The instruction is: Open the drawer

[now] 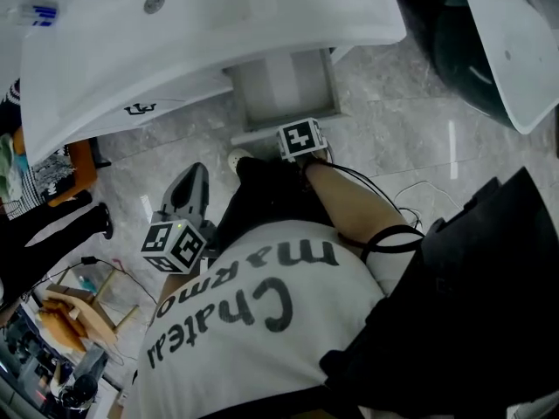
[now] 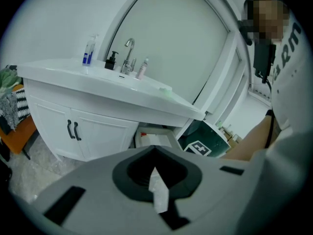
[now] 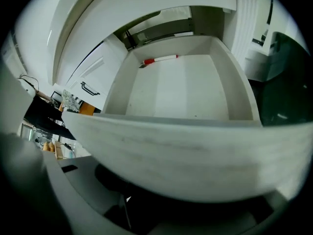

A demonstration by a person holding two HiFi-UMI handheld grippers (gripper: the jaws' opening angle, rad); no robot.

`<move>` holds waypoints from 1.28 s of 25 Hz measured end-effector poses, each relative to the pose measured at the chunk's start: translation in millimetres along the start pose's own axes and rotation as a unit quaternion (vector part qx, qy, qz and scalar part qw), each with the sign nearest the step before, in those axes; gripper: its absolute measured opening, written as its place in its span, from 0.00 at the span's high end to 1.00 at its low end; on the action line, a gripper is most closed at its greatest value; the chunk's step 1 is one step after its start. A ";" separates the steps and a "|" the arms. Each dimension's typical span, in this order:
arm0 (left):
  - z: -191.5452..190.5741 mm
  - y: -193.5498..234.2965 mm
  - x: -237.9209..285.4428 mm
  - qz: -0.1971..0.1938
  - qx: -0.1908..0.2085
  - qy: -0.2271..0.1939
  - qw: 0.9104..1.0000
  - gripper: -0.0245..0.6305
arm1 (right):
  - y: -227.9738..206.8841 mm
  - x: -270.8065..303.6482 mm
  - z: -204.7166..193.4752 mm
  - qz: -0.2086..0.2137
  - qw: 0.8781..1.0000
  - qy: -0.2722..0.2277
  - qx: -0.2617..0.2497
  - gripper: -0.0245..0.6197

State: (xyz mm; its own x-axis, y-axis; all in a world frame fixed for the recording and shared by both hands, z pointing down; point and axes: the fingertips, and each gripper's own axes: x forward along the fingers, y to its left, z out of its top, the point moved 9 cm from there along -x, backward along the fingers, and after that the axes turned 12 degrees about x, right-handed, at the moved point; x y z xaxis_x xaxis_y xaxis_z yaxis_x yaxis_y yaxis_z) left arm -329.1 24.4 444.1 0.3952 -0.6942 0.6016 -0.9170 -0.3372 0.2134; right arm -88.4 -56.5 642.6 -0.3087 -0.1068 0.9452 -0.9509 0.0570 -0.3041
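Drawer [image 1: 284, 90] is open, pulled out from under the counter [image 1: 218, 24] and just right of the cabinet doors [image 2: 83, 131] with black handles. It's shallow and white inside. The only thing in it is a red-and-white stick-like item [image 3: 159, 60] lying against the back wall.

Right gripper [image 1: 300, 140] is down low, right at the drawer front. In the right gripper view the front panel [image 3: 195, 155] fills the frame and covers the claw tips, so I can't tell if that claw is spread or pinched, or if it has a grip on the panel.

Left gripper [image 1: 194, 180] is well back from the vanity, beside the person's leg and over the floor [image 1: 393, 138]. It points toward the cabinet. Its claw [image 2: 155, 180] is pressed together, pinching nothing, with a thin white sliver at the seam.

Faucet [image 2: 128, 53] and a few bottles sit on the counter.
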 end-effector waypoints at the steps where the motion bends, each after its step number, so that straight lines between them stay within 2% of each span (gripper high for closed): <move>1: 0.3 -1.0 1.8 -0.001 0.001 -0.003 1.000 0.97 | -3.0 -4.1 0.6 -0.005 1.000 0.001 -0.005 0.64; 3: 2.1 -2.4 3.3 0.001 0.003 -0.009 1.000 0.97 | -6.8 -15.6 -0.6 -0.009 1.000 0.002 -0.007 0.64; 5: 6.9 -3.8 3.8 0.003 0.005 -0.018 1.000 0.97 | -6.6 -30.7 -3.2 0.007 1.000 0.006 0.004 0.66; 6: 10.2 -4.7 4.8 0.004 0.006 -0.025 1.000 0.97 | -6.7 -40.4 -3.1 0.018 1.000 0.006 0.008 0.70; 8: 17.3 -6.3 7.5 0.006 0.006 -0.039 0.999 0.97 | -8.7 -64.4 1.1 0.034 0.999 -0.003 0.003 0.87; 10: 24.9 -6.3 8.5 0.010 0.001 -0.051 0.999 0.97 | -10.5 -89.7 7.2 0.054 0.998 -0.015 -0.004 0.92; 14: 44.6 -4.6 1.1 0.004 -0.024 -0.067 0.997 0.97 | -7.3 -143.0 23.7 0.108 0.992 -0.066 -0.013 0.94; 16: 58.2 -6.7 -5.1 -0.015 -0.032 -0.081 0.996 0.97 | -3.7 -172.3 37.9 0.143 0.983 -0.115 -0.014 0.94; 18: 74.5 -10.4 -10.3 -0.036 -0.029 -0.103 0.994 0.97 | 2.1 -206.2 54.7 0.193 0.965 -0.179 -0.011 0.94; 20: 92.2 -14.5 -14.1 -0.050 -0.018 -0.125 0.991 0.97 | 9.7 -243.5 70.8 0.235 0.941 -0.241 -0.021 0.95; 24: 131.2 -21.1 -22.3 -0.067 0.000 -0.171 0.983 0.97 | 26.3 -316.6 92.8 0.272 0.895 -0.349 -0.050 0.95; 26: 150.8 -25.1 -28.8 -0.078 0.008 -0.196 0.977 0.97 | 34.9 -349.4 98.1 0.292 0.868 -0.398 -0.055 0.95; 29: 175.4 -32.6 -41.7 -0.093 0.025 -0.229 0.969 0.97 | 48.7 -389.7 99.1 0.321 0.829 -0.453 -0.068 0.95; 32: 191.7 -39.4 -53.1 -0.099 0.033 -0.250 0.962 0.97 | 62.1 -411.3 94.7 0.338 0.807 -0.473 -0.100 0.94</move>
State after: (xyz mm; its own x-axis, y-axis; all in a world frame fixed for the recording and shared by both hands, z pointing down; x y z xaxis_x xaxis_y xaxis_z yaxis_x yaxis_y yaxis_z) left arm -303.5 -47.4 256.2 0.5544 -0.8257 0.1041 -0.8216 -0.5230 0.2267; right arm -22.5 -103.0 223.7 -0.7245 -0.6887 0.0283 -0.5645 0.5693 -0.5977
